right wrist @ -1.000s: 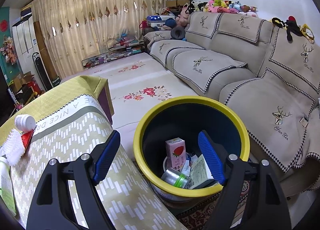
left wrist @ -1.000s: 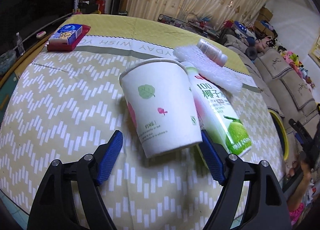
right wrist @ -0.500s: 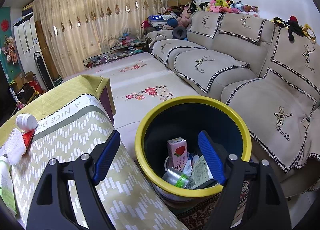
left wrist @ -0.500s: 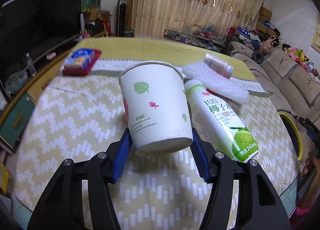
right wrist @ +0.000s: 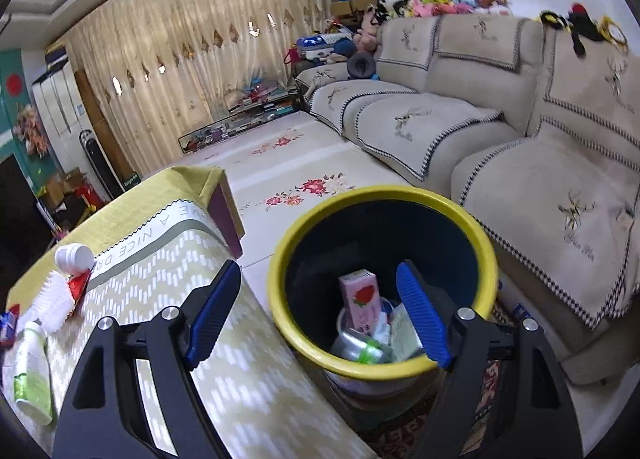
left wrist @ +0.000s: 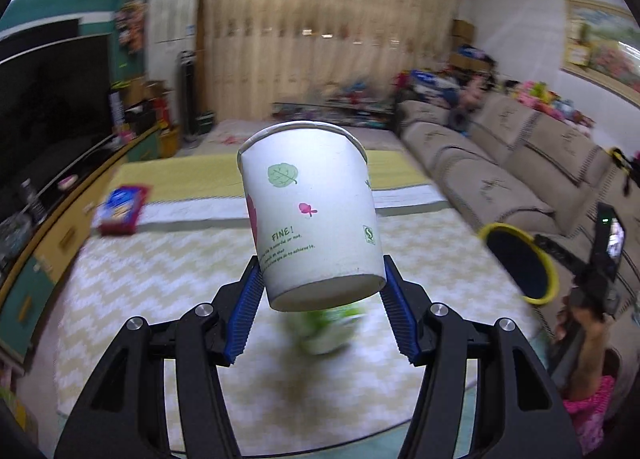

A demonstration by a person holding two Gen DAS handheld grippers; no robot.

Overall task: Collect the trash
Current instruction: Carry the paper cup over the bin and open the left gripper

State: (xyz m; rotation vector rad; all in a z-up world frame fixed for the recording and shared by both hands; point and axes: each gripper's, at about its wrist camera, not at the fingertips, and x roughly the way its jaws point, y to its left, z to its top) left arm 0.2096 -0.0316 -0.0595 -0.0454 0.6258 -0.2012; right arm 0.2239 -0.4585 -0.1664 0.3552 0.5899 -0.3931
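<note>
A white paper cup [left wrist: 312, 211] with leaf prints hangs tilted in the air above the table, and my left gripper [left wrist: 322, 271] is shut on its lower part. Under it lies a blurred green-and-white bottle [left wrist: 324, 335], also seen at the table's left end as the bottle [right wrist: 32, 371]. My right gripper [right wrist: 318, 271] stands open with nothing between its fingers, over the near rim of the yellow-rimmed bin [right wrist: 280, 299]. Inside the bin are a pink carton [right wrist: 360, 303] and other trash. The bin [left wrist: 554, 279] shows at the right of the left wrist view.
The patterned table [right wrist: 240, 359] also bears a white pill bottle [right wrist: 74, 257], bubble wrap [right wrist: 54, 301] and a red-and-blue tissue pack [left wrist: 120, 209]. A beige sofa [right wrist: 520, 179] stands behind the bin. A person's hand [left wrist: 588, 323] shows at the right edge.
My left gripper closed on the paper cup and lifted it off the table, swinging towards the bin. The right gripper shifted slightly beside the bin and stayed open.
</note>
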